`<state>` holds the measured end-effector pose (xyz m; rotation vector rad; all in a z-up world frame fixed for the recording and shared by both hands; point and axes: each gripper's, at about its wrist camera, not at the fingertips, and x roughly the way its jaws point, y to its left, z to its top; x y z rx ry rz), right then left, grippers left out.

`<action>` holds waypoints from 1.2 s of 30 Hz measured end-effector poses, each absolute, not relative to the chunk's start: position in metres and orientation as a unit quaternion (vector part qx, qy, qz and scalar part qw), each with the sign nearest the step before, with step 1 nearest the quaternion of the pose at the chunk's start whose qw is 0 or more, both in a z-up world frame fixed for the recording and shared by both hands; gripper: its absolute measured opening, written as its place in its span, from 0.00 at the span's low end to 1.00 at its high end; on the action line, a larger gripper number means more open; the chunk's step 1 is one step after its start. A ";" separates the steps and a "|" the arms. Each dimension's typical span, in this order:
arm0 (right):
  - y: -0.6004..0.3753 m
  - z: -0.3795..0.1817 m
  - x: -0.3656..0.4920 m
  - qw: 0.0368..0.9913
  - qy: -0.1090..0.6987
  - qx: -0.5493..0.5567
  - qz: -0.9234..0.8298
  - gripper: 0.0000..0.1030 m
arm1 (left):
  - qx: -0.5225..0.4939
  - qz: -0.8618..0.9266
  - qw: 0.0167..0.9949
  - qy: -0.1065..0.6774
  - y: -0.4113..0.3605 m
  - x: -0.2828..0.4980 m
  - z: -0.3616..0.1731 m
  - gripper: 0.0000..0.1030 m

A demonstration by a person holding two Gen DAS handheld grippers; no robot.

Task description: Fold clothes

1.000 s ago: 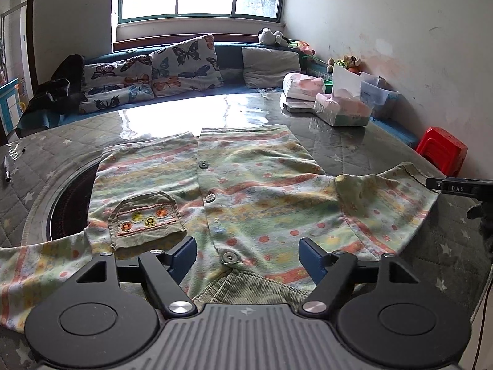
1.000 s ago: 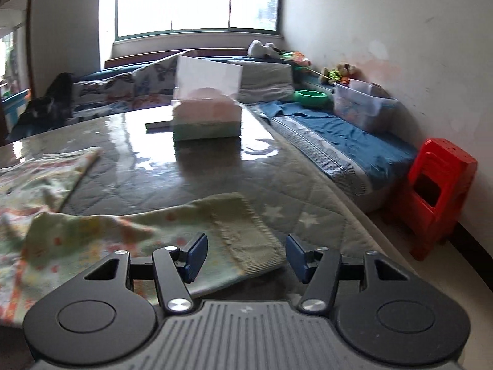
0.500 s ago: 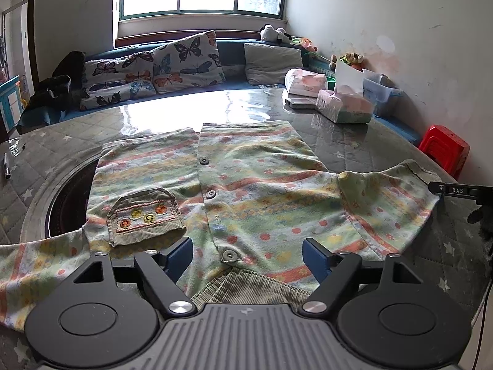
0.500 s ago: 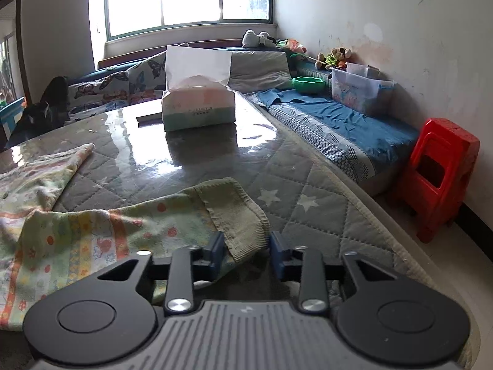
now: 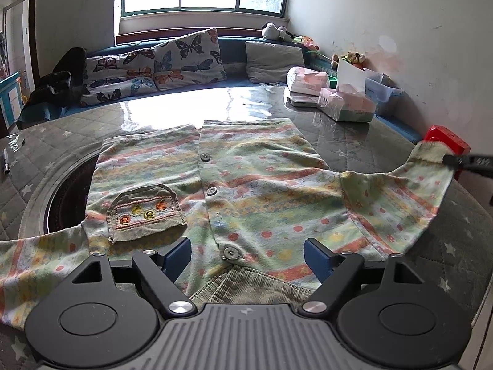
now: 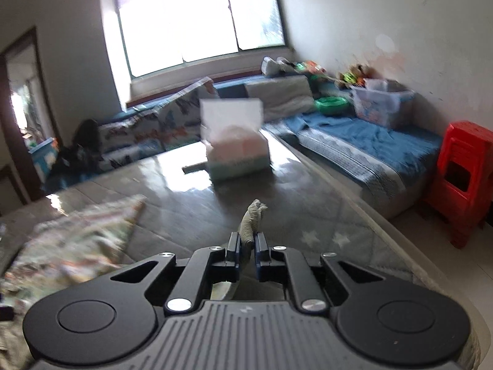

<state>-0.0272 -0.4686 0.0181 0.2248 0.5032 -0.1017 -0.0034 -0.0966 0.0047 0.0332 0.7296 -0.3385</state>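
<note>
A child's striped, dotted shirt (image 5: 252, 191) lies front up on the quilted table, buttons down the middle and a small pocket (image 5: 144, 215) at left. My left gripper (image 5: 248, 254) hovers open over the collar at the near edge, nothing between its fingers. In the right wrist view my right gripper (image 6: 247, 248) is shut on the ribbed cuff (image 6: 252, 222) of the right sleeve, which sticks up between the pads. The left wrist view shows that sleeve (image 5: 409, 185) lifted off the table, its cuff held by the right gripper's tip (image 5: 462, 162).
A tissue box (image 5: 348, 106) and a pink packet (image 5: 306, 78) stand at the table's far right. A dark round recess (image 5: 64, 197) lies under the shirt's left side. A pen (image 5: 6, 165) is at far left. A red stool (image 6: 465, 172) stands beyond the table's right edge.
My right gripper closed on the sleeve cuff and lifted it, raising the sleeve off the table. The left gripper stayed open over the collar.
</note>
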 end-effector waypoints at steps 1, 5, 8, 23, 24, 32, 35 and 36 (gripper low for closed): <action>-0.464 0.025 -0.028 0.963 0.241 0.110 -0.040 0.08 | 0.015 -0.164 0.921 0.354 -0.095 -0.004 0.005 0.80; -0.440 0.054 -0.026 0.971 0.219 0.095 0.004 0.07 | 0.010 -0.158 0.924 0.349 -0.086 -0.006 0.007 0.80; -0.418 0.074 -0.021 0.975 0.205 0.082 0.039 0.07 | 0.005 -0.152 0.926 0.345 -0.078 -0.009 0.009 0.80; -0.256 0.099 0.026 0.952 0.216 -0.013 0.217 0.07 | -0.041 -0.103 0.938 0.328 -0.016 -0.023 0.013 0.84; -0.244 0.095 0.028 0.948 0.222 -0.021 0.227 0.07 | -0.045 -0.099 0.938 0.329 -0.011 -0.023 0.012 0.84; -0.174 0.060 0.034 0.912 0.279 -0.073 0.293 0.08 | -0.068 -0.069 0.937 0.336 0.020 -0.028 0.004 0.84; -0.163 0.046 0.028 0.895 0.302 -0.094 0.315 0.11 | -0.073 -0.063 0.937 0.335 0.025 -0.028 0.004 0.84; -0.159 0.042 0.026 0.890 0.308 -0.102 0.321 0.13 | -0.074 -0.062 0.937 0.334 0.025 -0.028 0.004 0.84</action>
